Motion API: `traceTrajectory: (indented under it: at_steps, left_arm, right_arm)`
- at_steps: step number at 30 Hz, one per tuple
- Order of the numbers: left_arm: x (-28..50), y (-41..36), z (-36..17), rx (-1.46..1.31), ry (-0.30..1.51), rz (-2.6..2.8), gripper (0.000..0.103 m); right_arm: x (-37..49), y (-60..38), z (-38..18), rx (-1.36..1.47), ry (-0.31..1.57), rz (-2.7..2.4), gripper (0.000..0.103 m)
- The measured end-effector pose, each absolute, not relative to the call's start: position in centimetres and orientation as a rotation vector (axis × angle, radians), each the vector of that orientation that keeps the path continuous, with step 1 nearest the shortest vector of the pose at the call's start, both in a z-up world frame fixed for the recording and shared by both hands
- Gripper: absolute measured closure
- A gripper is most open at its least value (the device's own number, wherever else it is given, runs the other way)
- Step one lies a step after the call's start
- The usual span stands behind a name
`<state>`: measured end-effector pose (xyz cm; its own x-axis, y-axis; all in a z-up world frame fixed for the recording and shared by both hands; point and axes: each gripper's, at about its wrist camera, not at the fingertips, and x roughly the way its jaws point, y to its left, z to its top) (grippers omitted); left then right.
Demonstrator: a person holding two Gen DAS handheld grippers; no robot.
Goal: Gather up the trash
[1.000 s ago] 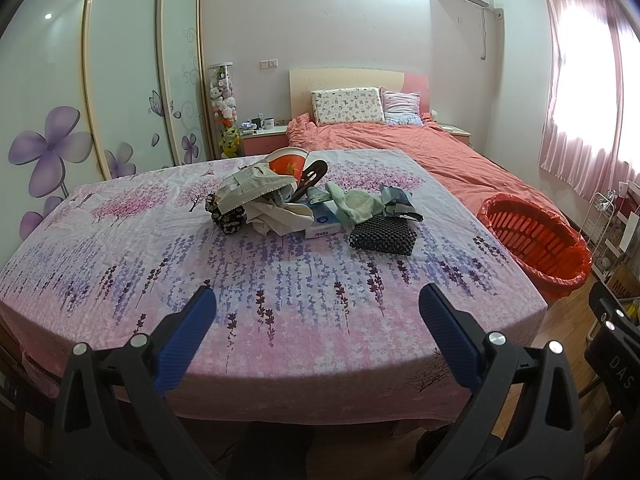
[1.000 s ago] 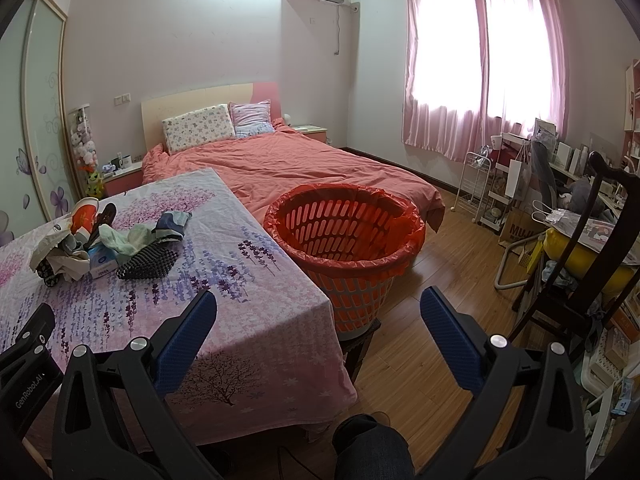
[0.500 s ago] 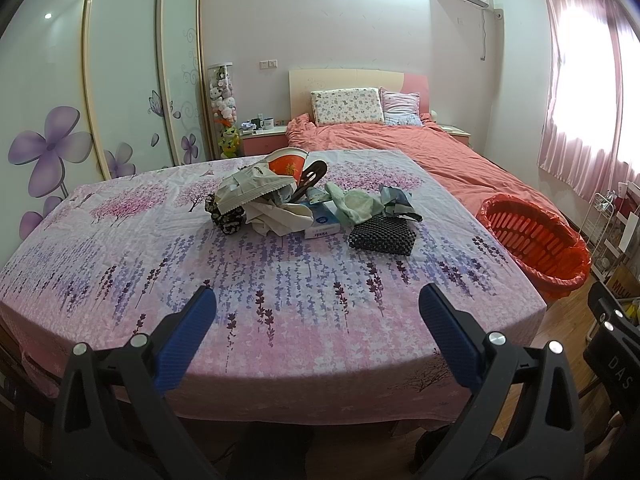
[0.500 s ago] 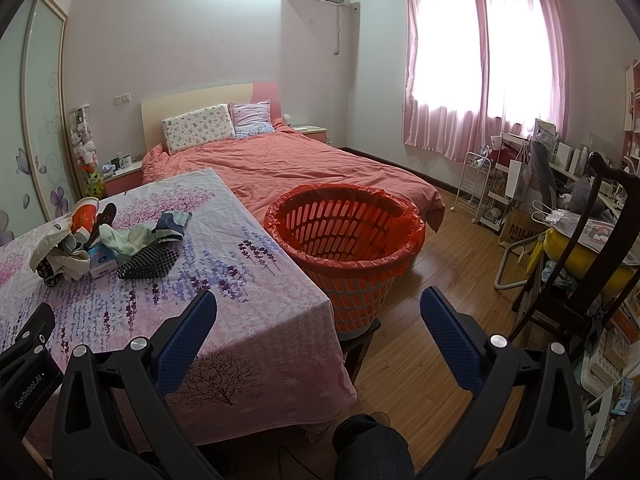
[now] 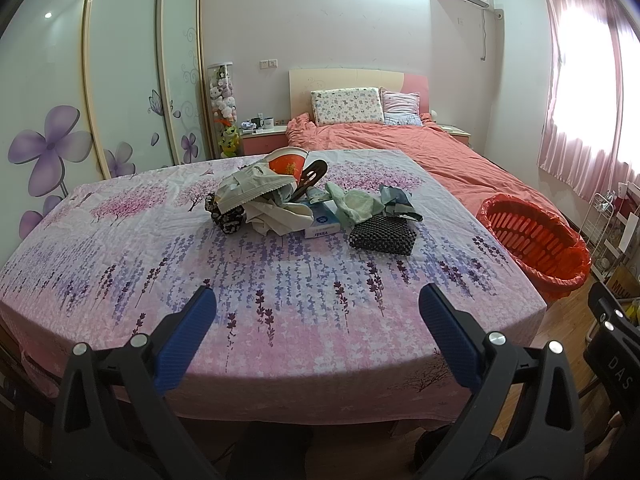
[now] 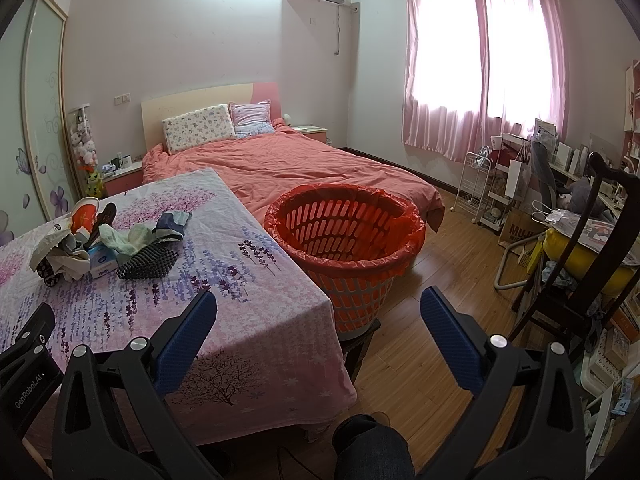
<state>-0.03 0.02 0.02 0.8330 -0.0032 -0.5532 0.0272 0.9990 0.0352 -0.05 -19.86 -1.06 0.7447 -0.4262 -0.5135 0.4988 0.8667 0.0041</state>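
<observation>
A heap of trash [image 5: 280,204] lies mid-table on the floral cloth: a crumpled paper bag [image 5: 250,190], a red paper bowl [image 5: 286,165], a white and blue tissue box [image 5: 320,222], pale green cloth [image 5: 354,204] and a black beaded pad [image 5: 382,235]. The same heap of trash [image 6: 108,246] appears at the left of the right wrist view. An orange basket [image 6: 344,240] lined with a red bag stands off the table's right edge, also seen as the orange basket [image 5: 534,246]. My left gripper [image 5: 318,320] hangs open over the table's near edge. My right gripper [image 6: 318,320] is open, empty, near the table's corner.
The table [image 5: 120,272] is covered with a pink and purple floral cloth. Behind it is a bed [image 6: 304,164] with a coral duvet. A dark wooden chair [image 6: 592,248], a wire rack [image 6: 478,184] and cluttered shelves line the right side. A person's knee [image 6: 372,448] shows below.
</observation>
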Motion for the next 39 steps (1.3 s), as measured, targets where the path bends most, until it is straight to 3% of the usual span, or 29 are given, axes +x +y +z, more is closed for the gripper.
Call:
traceTrajectory:
  at_steps: [39]
  left_arm:
    - [0.49,0.61,-0.01,0.027,0.581,0.008,0.004]
  right_arm:
    - [0.03,-19.91,-1.22,0.166,0.526,-0.499,0.002]
